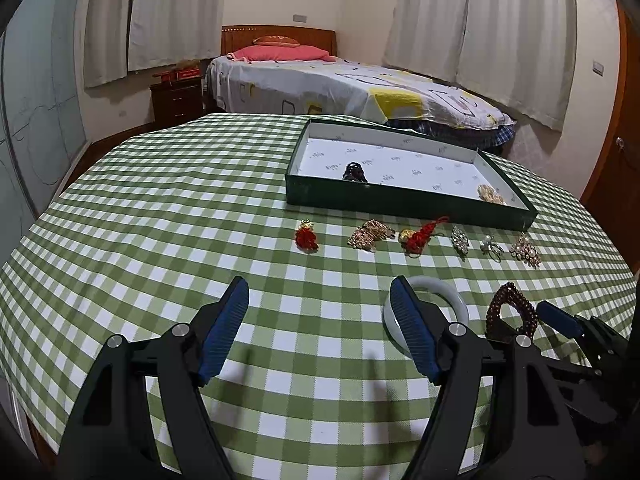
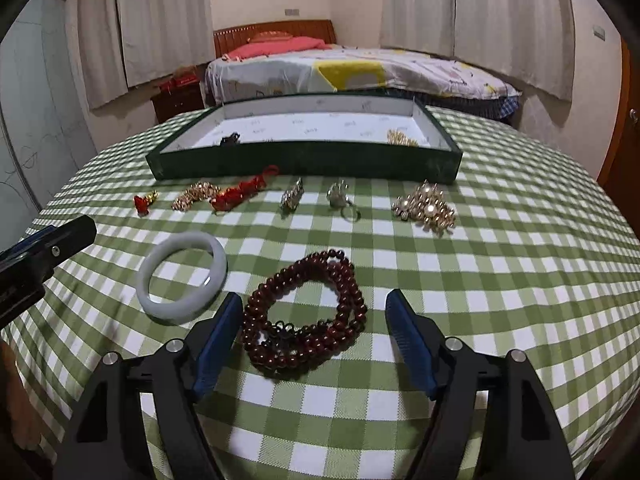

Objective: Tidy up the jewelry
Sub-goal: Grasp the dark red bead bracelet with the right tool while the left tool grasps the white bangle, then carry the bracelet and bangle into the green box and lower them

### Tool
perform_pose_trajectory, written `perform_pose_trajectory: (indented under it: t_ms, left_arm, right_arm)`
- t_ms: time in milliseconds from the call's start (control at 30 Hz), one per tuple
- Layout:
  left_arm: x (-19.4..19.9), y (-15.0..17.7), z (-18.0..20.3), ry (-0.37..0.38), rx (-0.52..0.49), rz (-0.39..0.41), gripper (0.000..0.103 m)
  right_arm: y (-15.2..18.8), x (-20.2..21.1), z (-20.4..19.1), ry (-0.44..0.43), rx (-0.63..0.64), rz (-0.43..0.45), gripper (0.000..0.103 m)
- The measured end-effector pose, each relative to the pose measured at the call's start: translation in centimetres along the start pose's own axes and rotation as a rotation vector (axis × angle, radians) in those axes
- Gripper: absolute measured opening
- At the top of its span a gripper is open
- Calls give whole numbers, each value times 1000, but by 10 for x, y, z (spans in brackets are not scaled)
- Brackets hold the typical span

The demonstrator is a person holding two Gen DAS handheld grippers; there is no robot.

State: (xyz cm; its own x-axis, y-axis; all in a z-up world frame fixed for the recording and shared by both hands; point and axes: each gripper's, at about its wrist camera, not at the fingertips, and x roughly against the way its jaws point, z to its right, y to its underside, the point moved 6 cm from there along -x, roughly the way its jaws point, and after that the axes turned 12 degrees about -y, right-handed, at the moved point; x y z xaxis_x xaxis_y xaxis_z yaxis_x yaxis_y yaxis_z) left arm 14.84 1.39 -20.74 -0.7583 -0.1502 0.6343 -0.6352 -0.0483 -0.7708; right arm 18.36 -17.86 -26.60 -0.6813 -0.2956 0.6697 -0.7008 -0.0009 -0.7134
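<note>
Right gripper [image 2: 314, 334] standing wide, pads flanking dark red bead bracelet [image 2: 306, 314] lying on checked cloth [image 2: 480, 300] near front edge (not pressing it). Left gripper [image 1: 320, 326] gaping over bare cloth, white bangle [image 1: 444, 292] behind its right finger. Green tray [image 2: 304, 160] sitting farther back.

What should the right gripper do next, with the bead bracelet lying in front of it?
Probably ease the right gripper forward and down, then close on the dark red bead bracelet. Its jaws stand open on either side of the coil, not pressing it, and the bracelet lies on the checked cloth outside the green tray.
</note>
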Motion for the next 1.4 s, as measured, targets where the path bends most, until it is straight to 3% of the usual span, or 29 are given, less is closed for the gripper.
perform_pose_trajectory:
  t_ms: [33, 100, 267, 433, 700, 1233, 1400]
  left_arm:
    - [0, 0, 2, 3, -2, 0, 72]
    - [0, 1, 5, 6, -1, 3, 79]
    - [2, 2, 18, 27, -14, 13, 80]
    - [5, 6, 37, 61, -44, 34, 82]
    - [-4, 10, 71, 91, -103, 24, 85]
    - [-29, 18, 93, 88, -133, -68, 85]
    - [-34, 20, 92, 87, -124, -88, 69]
  right_arm:
    - [0, 0, 0, 0, -1, 0, 70]
    - [0, 2, 1, -2, -2, 3, 52]
    - [-1, 5, 5, -34, -14, 0, 22]
    - [-4, 12, 10, -57, -22, 23, 13]
    - [-10, 24, 29, -49, -43, 65, 12]
    - [-13, 27, 46, -63, -79, 91, 12]
    - [-13, 27, 46, -65, -80, 90, 12]
